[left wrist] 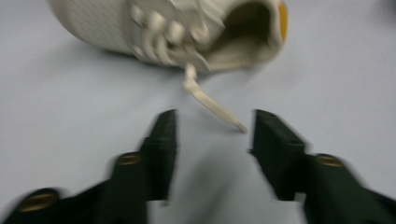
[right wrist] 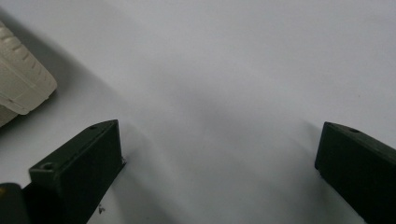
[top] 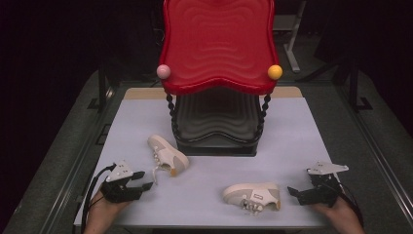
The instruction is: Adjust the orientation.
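Note:
Two cream sneakers lie on the pale table (top: 292,146). One sneaker (top: 168,156) lies at centre-left, with its loose lace (left wrist: 210,100) trailing toward me. The other sneaker (top: 253,195) rests on its side near the front edge. My left gripper (top: 147,179) is just left of the first sneaker (left wrist: 116,28). In its own view the left gripper (left wrist: 214,116) is open, and the lace tip lies on the table between its jaws, untouched. My right gripper (top: 299,183) sits close to the right of the second sneaker (right wrist: 21,84). The right gripper (right wrist: 219,125) stands wide open over bare table.
A two-tier rack stands at the back middle of the table, with a red wavy upper tray (top: 218,44) over a black lower tray (top: 216,122). A pink ball (top: 163,71) and a yellow ball (top: 275,72) cap its front posts. Dark floor surrounds the table.

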Motion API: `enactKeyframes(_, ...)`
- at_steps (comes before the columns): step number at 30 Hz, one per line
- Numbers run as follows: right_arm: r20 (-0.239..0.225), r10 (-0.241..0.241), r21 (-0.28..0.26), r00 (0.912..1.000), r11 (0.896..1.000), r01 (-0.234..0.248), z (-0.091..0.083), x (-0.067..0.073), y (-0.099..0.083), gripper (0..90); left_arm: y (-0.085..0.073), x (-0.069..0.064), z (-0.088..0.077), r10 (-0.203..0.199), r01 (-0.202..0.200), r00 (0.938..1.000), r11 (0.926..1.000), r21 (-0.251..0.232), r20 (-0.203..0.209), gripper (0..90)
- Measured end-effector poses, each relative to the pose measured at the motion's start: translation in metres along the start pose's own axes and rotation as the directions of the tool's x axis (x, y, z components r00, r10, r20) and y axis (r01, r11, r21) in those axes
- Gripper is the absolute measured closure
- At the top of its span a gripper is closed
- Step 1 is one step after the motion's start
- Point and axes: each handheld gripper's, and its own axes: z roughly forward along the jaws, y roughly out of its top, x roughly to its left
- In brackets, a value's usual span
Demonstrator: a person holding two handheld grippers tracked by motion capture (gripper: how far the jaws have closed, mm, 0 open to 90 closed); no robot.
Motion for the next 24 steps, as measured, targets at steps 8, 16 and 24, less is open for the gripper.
enactKeyframes(8, -0.001, -0.001, -0.001, 1.0000, 1.000, 0.001, 0.000, 0.000, 0.000, 0.0, 0.027, 0.030, -0.012, -0.099, 0.097, 0.9941, 0.9944, -0.040, -0.043, 89.9)
enactKeyframes(16, -0.001, 0.000, -0.001, 1.0000, 1.000, 0.000, 0.000, 0.000, 0.000, 0.0, 0.055, 0.067, -0.001, -0.113, 0.103, 0.9880, 0.9898, -0.098, -0.104, 89.9)
enactKeyframes(24, -0.001, 0.000, -0.001, 1.0000, 1.000, 0.000, 0.000, 0.000, 0.000, 0.0, 0.069, 0.092, 0.024, -0.120, 0.108, 0.9839, 0.9890, -0.101, -0.132, 89.9)
